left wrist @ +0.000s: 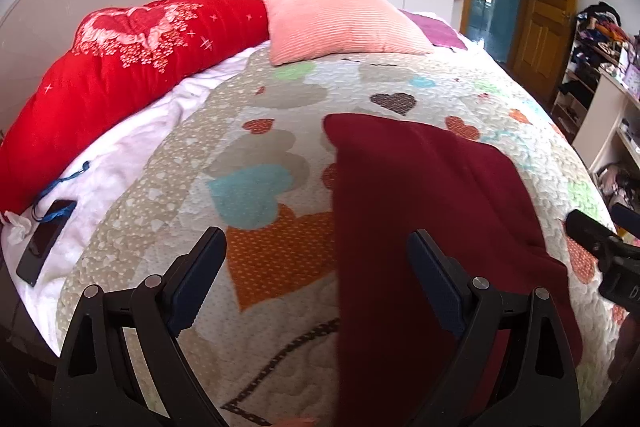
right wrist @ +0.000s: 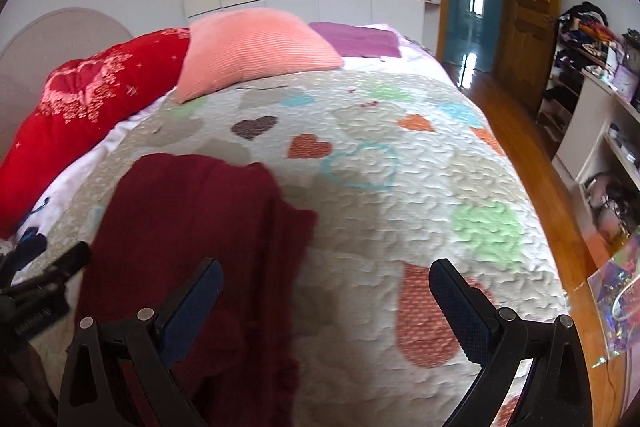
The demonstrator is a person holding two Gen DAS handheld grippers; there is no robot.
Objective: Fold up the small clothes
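Observation:
A dark red knit garment (left wrist: 424,227) lies folded lengthwise on the heart-patterned quilt (left wrist: 260,131); it also shows in the right wrist view (right wrist: 192,227). My left gripper (left wrist: 316,247) is open and empty, above the garment's left edge, its right finger over the cloth. My right gripper (right wrist: 326,275) is open and empty, above the garment's right edge, its left finger over the cloth. The right gripper's tip shows at the far right of the left wrist view (left wrist: 600,247); the left gripper's shows at the left of the right wrist view (right wrist: 60,271).
A red bolster (left wrist: 120,67) and a pink pillow (left wrist: 340,23) lie at the head of the bed. A black phone (left wrist: 44,243) with a blue cord lies on the white sheet at left. Shelves (right wrist: 592,99) and wooden floor (right wrist: 540,163) are to the right.

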